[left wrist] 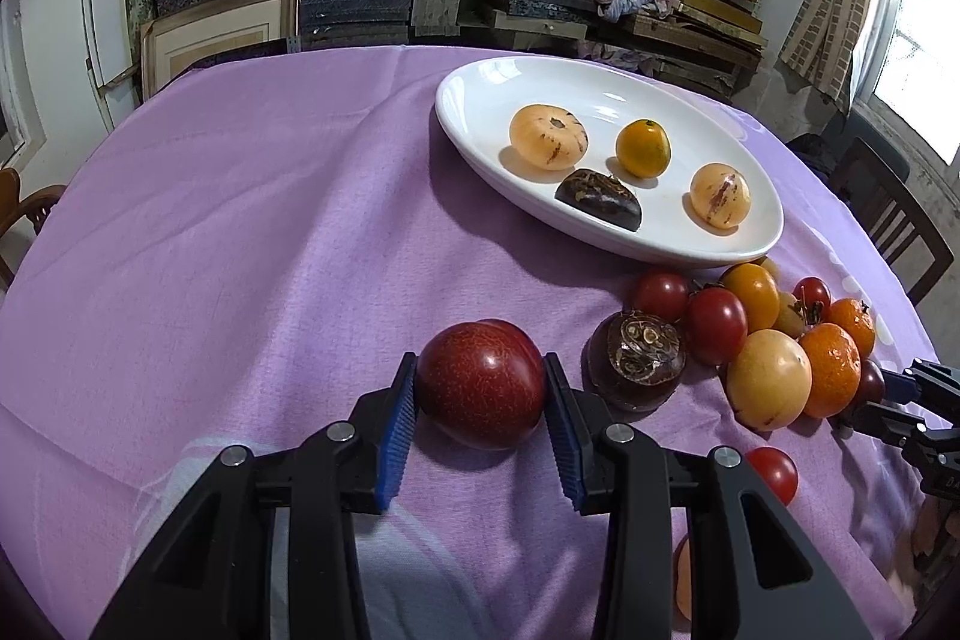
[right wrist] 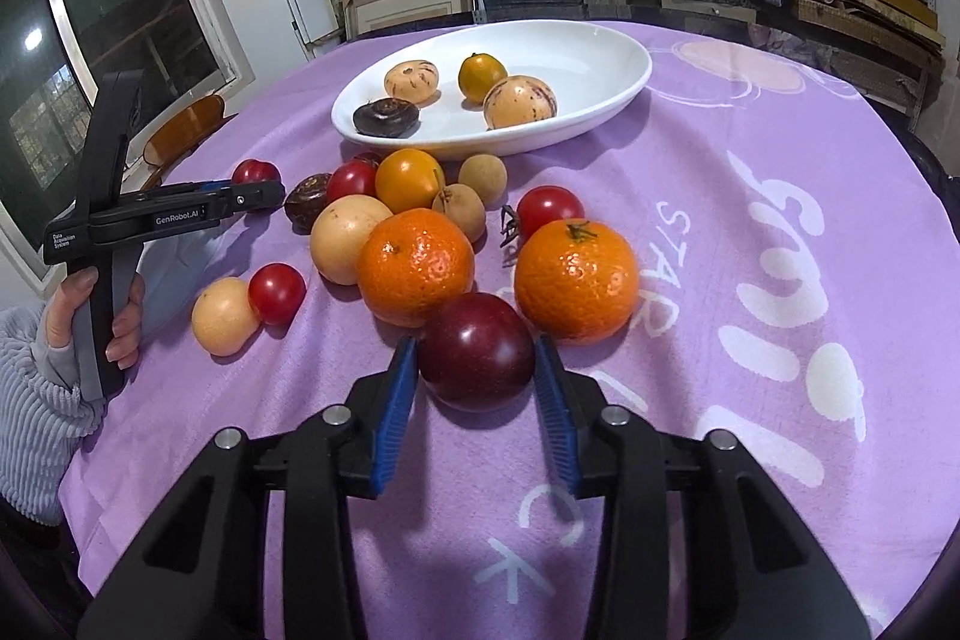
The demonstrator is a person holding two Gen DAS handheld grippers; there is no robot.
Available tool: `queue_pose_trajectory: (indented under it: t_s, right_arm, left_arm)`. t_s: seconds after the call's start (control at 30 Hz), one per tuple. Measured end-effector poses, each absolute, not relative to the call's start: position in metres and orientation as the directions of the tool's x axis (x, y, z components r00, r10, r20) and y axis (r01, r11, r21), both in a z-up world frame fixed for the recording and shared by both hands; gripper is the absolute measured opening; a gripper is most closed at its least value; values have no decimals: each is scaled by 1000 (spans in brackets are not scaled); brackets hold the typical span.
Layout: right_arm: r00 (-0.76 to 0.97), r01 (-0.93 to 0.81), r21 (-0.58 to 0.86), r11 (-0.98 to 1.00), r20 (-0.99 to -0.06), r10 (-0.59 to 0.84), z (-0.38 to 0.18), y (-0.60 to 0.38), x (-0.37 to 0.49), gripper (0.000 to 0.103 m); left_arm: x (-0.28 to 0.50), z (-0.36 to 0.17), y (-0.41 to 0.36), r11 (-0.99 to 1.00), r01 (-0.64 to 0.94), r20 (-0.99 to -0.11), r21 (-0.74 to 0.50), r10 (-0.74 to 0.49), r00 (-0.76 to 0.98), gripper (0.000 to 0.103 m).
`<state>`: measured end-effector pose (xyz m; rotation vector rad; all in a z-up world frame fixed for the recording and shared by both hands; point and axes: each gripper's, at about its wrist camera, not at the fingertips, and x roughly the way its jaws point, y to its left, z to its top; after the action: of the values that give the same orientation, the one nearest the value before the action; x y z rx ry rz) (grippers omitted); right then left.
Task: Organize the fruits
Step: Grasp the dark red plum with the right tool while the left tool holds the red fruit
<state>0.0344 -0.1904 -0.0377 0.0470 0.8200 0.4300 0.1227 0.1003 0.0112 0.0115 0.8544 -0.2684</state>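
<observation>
Left gripper [left wrist: 480, 394] pinches a red plum [left wrist: 482, 383]; right gripper [right wrist: 475, 361] pinches a dark plum [right wrist: 476, 351].

Four fruits lie in the dish [right wrist: 624, 70], behind the fruit pile [right wrist: 414, 220] on the tablecloth [right wrist: 720, 280].

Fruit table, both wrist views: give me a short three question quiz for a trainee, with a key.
1. True or false: the white plate is empty.
2. What is the left hand-held gripper clamped on?
3. The right hand-held gripper grips a plum lying: A) on the plate B) between two mandarins C) beside a banana.

Key: 1 false, four fruits lie on it. 2 a speckled red plum. 3 B, the dark plum.
</observation>
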Motion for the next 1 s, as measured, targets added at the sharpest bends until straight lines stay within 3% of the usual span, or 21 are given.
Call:
queue_pose_trajectory:
  t_s: [0.23,0.77,1.0]
  right_arm:
    - [580,-356,207,912,-716,389,-41,-188,40,39]
    - [656,-382,157,911,-648,387,-25,-184,19,39]
    - [715,-381,120,917,-591,375,26,-177,39,39]
  left_arm:
    - [119,13,94,965,250,-737,-72,-220,639,41]
    - [97,28,65,958,284,-667,42,-185,722,41]
    - [111,57,44,949,302,-627,87,-184,757,41]
